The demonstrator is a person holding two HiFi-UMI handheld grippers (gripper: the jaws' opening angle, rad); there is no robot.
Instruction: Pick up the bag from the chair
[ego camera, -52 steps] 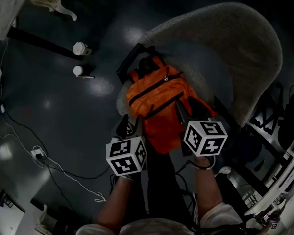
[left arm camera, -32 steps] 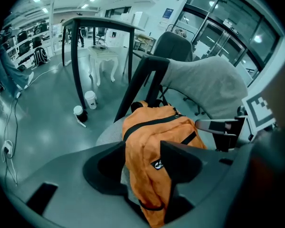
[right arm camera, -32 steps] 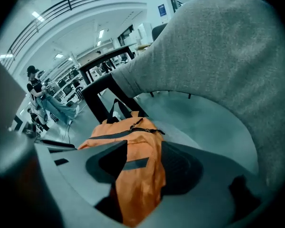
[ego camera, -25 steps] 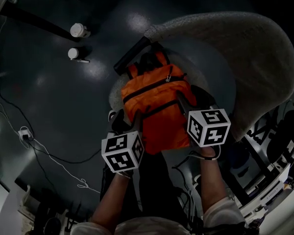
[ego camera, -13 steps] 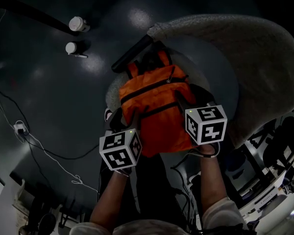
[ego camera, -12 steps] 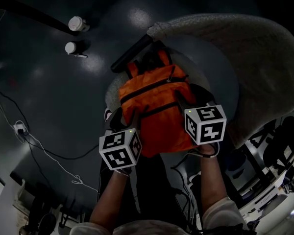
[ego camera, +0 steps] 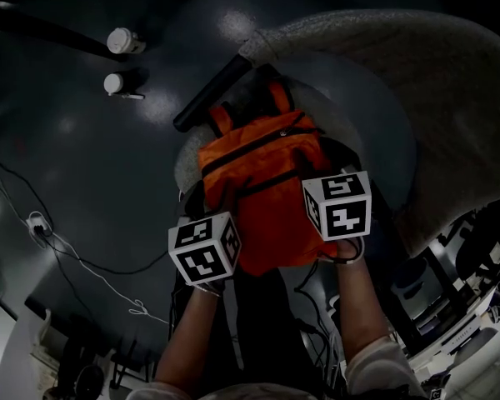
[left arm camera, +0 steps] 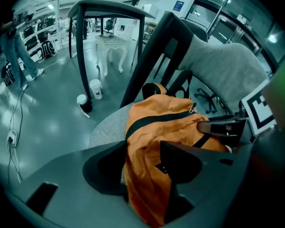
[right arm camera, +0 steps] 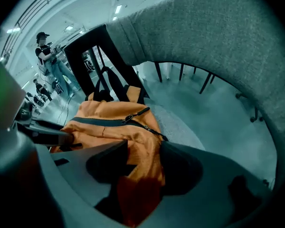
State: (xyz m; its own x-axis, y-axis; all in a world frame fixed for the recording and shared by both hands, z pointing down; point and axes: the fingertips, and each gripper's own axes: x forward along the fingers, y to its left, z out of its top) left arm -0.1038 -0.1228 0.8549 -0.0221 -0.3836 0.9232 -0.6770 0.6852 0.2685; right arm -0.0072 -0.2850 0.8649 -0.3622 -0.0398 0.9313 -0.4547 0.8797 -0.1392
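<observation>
An orange backpack (ego camera: pixel 262 182) with black zips and straps is over the seat of a grey upholstered chair (ego camera: pixel 383 82). My left gripper (ego camera: pixel 217 202) is shut on the bag's left side, orange cloth (left arm camera: pixel 142 170) pinched between its jaws. My right gripper (ego camera: pixel 312 177) is shut on the bag's right side, and a fold of the orange cloth (right arm camera: pixel 142 160) is squeezed between its jaws. The bag (left arm camera: pixel 166 127) hangs bunched between the two grippers, its lower end toward me. In the right gripper view the bag's zip (right arm camera: pixel 135 115) and black straps show above the seat cushion (right arm camera: pixel 175 125).
The chair's tall curved back (right arm camera: pixel 218 46) wraps round the right. A black bar (ego camera: pixel 208 94) juts from the chair's left. Two white cups (ego camera: pixel 117 61) stand on the dark floor, with cables (ego camera: pixel 75 257) lower left. A dark table (left arm camera: pixel 109 13) and a person (right arm camera: pixel 50 61) are farther off.
The bag has risen and bunched up between the grippers, and both marker cubes have come closer together and nearer to me. Both grippers have kept their hold.
</observation>
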